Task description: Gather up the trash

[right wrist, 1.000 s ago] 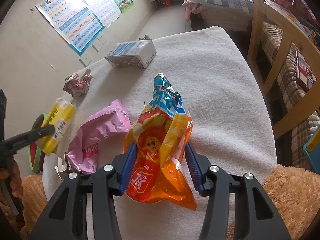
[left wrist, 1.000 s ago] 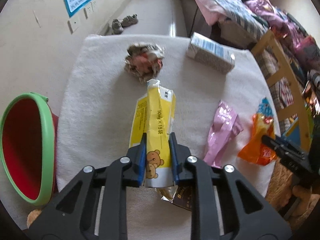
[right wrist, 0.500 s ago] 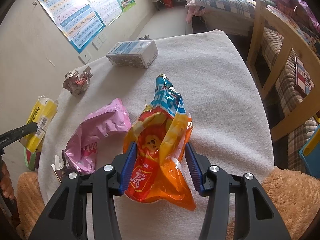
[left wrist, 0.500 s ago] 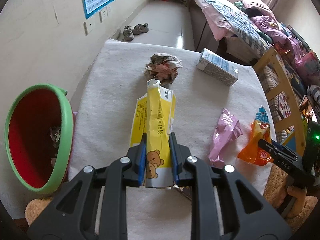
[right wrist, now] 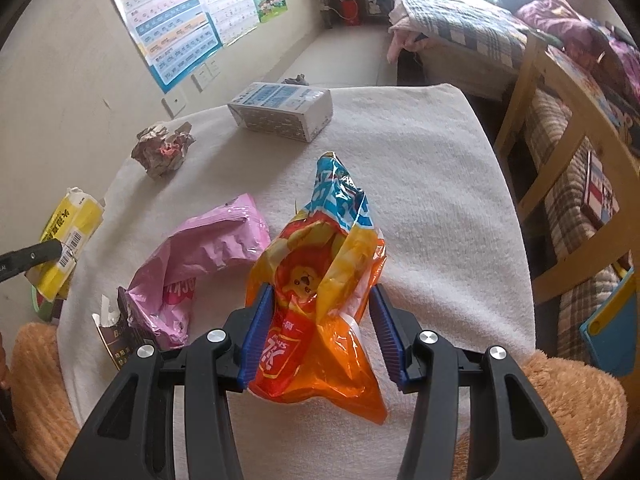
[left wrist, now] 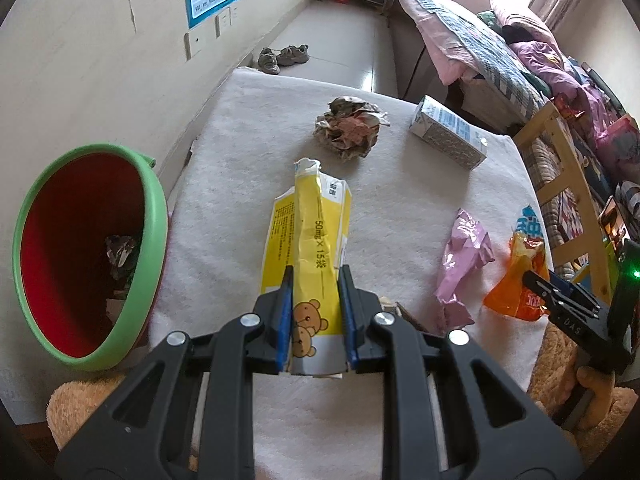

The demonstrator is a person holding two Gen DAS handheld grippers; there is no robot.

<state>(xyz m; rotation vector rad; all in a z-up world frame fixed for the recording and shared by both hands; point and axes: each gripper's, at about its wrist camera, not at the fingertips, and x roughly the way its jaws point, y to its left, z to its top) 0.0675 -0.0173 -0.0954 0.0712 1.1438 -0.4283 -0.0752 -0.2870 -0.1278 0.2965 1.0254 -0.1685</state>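
The left gripper clamped a yellow packet above the white-covered table. A red bin with a green rim stood left; crumpled paper and a carton lay beyond.

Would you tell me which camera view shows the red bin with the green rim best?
The left wrist view: the bin shows nearly whole, tilted, its green rim and red inside visible with crumpled trash at the bottom. The right wrist view shows only a sliver of green rim behind the yellow packet.
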